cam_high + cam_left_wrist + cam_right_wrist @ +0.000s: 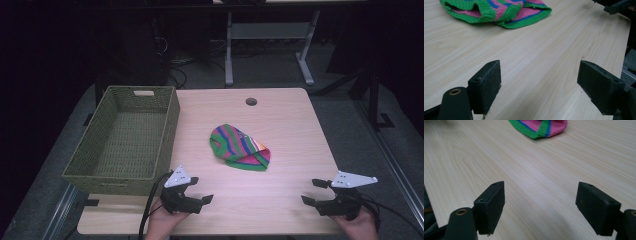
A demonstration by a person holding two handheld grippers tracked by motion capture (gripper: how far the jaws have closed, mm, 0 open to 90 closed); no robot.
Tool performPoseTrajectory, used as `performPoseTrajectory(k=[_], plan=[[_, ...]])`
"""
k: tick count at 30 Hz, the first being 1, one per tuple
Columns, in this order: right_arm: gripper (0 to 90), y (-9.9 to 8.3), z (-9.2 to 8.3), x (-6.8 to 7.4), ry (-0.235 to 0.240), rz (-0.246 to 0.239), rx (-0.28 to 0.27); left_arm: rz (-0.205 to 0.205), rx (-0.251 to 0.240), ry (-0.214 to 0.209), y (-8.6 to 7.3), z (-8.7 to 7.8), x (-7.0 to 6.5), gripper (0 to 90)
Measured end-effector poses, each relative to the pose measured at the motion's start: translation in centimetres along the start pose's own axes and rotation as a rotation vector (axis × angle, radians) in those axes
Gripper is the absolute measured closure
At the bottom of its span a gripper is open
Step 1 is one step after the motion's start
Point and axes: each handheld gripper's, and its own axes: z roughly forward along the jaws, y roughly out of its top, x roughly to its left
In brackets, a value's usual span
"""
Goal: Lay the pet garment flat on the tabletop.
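In the high view, a striped knitted hat [240, 148] lies flat near the middle of the tabletop [290, 120], a little toward the far side, well apart from both hands. To its left stands a green woven basket [172, 117] with nothing inside. The left tongs [199, 191] and the right tongs [312, 191] rest near the front edge, each with jaws spread wide and nothing between them.

In the left gripper view, the two black jaws stand far apart over bare wood, holding nothing. The hat [499, 11] is ahead at the top, and here its ribbed green edge and the folds of the knit show well. The cloth looks soft and thick, and I judge it to be light, limp and not slippery. It should not break, but it will sag and may unfold when it is lifted.

In the right gripper view, the jaws are also wide open and empty. The hat [541, 127] shows its green band and a pink part. I think the best place to take hold is this folded, ribbed edge, where the layers are thick. A pinch there should catch several layers together, while a grip on the flat middle could slide on the wood.
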Motion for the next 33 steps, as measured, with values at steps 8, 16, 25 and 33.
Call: performPoseTrajectory(k=[8,16,25,33], plan=[[22.0,0.4,0.7,0.3,0.03,-0.02,0.031,0.022,0.022,0.008,0.1,0.5,0.0,18.8],[21.3,1.6,1.3,0.6,0.06,-0.022,0.025,0.025,0.008,0.016,-0.1,0.2,0.1,18.8],[21.7,3.4,2.3,0.9,0.086,-0.03,0.031,0.059,0.008,0.035,0.1,0.1,-0.2,18.8],[21.7,4.7,3.1,1.2,0.106,-0.059,0.052,0.045,0.004,0.033,0.0,0.1,-0.1,18.8]])
